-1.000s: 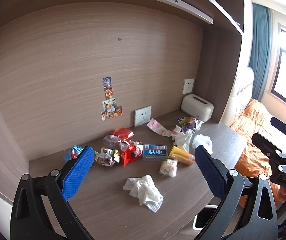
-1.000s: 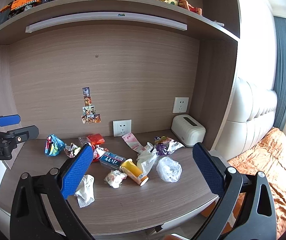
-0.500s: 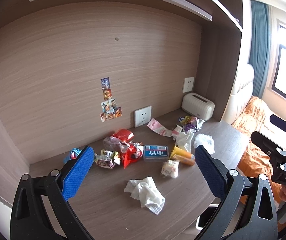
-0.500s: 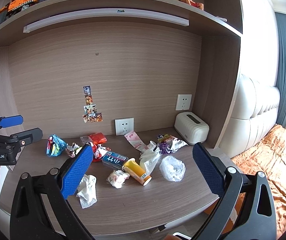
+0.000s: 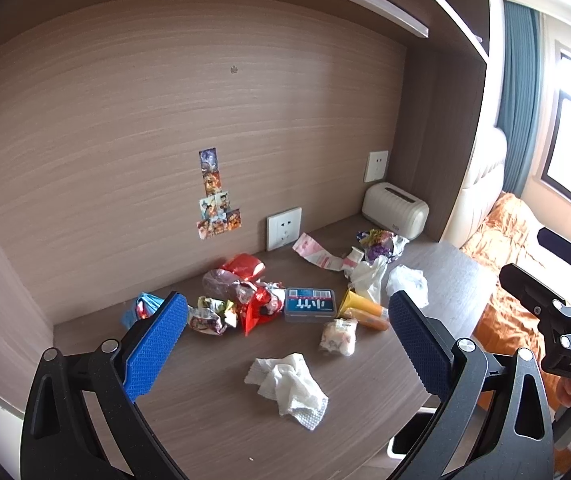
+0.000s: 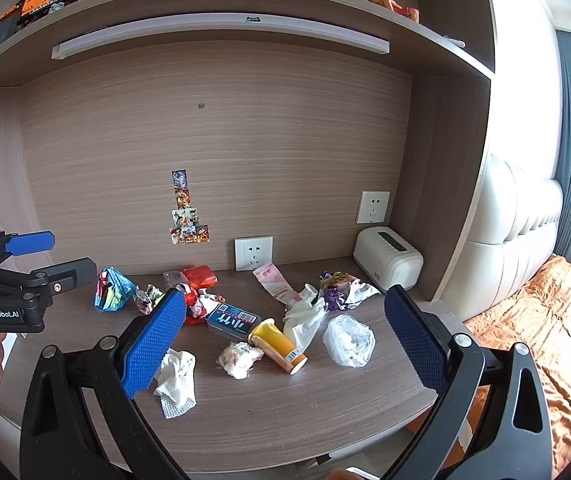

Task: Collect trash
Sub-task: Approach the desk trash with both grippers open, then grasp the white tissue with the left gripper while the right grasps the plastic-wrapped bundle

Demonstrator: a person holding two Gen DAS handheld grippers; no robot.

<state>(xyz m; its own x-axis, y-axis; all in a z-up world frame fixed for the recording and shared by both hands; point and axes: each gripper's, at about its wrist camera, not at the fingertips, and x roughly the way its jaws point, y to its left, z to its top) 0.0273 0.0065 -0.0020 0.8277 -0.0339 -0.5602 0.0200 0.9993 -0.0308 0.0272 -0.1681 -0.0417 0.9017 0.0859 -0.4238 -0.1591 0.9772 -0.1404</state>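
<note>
Trash lies scattered on the wooden desk [image 6: 285, 412]. A crumpled white tissue [image 5: 287, 386] [image 6: 176, 376] lies nearest the front. Behind it lie a small paper wad [image 5: 338, 336] [image 6: 239, 358], an orange tube [image 5: 363, 310] [image 6: 279, 340], a blue tin [image 5: 309, 305] [image 6: 234, 320], red wrappers [image 5: 253, 300] [image 6: 199, 278], a clear bag [image 6: 348, 340] [image 5: 407, 284] and a blue wrapper [image 6: 111, 288]. My left gripper [image 5: 285, 344] is open and empty above the desk front. My right gripper [image 6: 285, 336] is open and empty, further back.
A white toaster-like box [image 6: 387, 258] stands at the back right by the side panel. Wall sockets [image 6: 253, 252] and stickers [image 6: 187, 212] are on the back wall. A shelf [image 6: 245, 8] with toys runs overhead. A bin [image 5: 413, 432] sits below the desk front. A bed [image 6: 545, 320] lies to the right.
Both grippers have drifted slightly and stayed open; the left view has edged a little closer to the desk. The trash has not moved.
</note>
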